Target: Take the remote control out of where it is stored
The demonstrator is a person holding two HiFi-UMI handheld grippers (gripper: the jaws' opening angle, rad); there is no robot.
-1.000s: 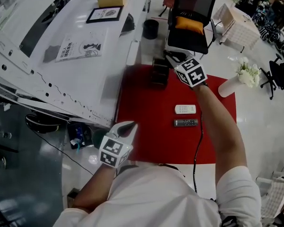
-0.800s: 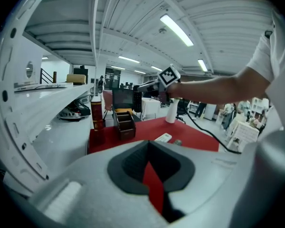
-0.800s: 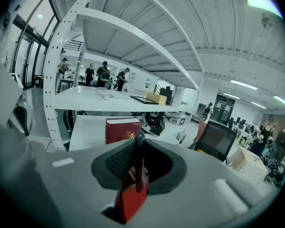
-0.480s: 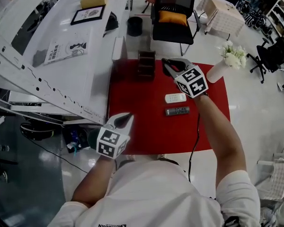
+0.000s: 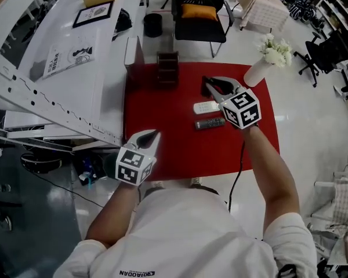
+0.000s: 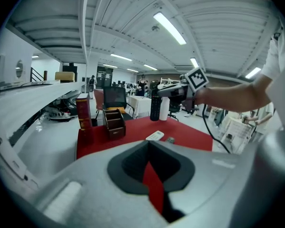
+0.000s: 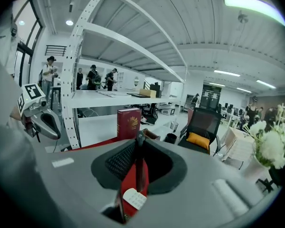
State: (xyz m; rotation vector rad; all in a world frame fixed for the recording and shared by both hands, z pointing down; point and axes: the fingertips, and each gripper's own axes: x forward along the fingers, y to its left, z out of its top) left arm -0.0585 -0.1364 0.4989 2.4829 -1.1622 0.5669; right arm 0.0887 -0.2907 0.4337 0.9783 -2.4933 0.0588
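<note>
An open office is seen, with white shelving along one side and a red table top [image 5: 162, 126] in the middle of the head view. At the far edge of the red surface a small brown wooden organiser [image 5: 167, 68] is stood, and a red book [image 6: 84, 113] is stood upright just beside it. A white vase of white flowers [image 5: 261, 68] is placed at the far right corner, and a black chair [image 5: 197, 10] with an orange cushion is seen beyond the table.

The right gripper [image 5: 213, 87] is held above the table, and its jaws are closed narrowly on a black remote control [image 6: 154, 107], which is held upright and clear of the organiser, well apart from it. In the right gripper view the remote is seen edge-on as a thin dark strip between the pads. Below that gripper two more remotes are laid flat on the red surface, close together: a white remote [image 5: 206, 106] and a dark remote [image 5: 210, 123].

The left gripper [image 5: 152, 135] is held over the near left edge of the table. Its jaws are drawn together at the tips, and nothing is gripped between them.
</note>
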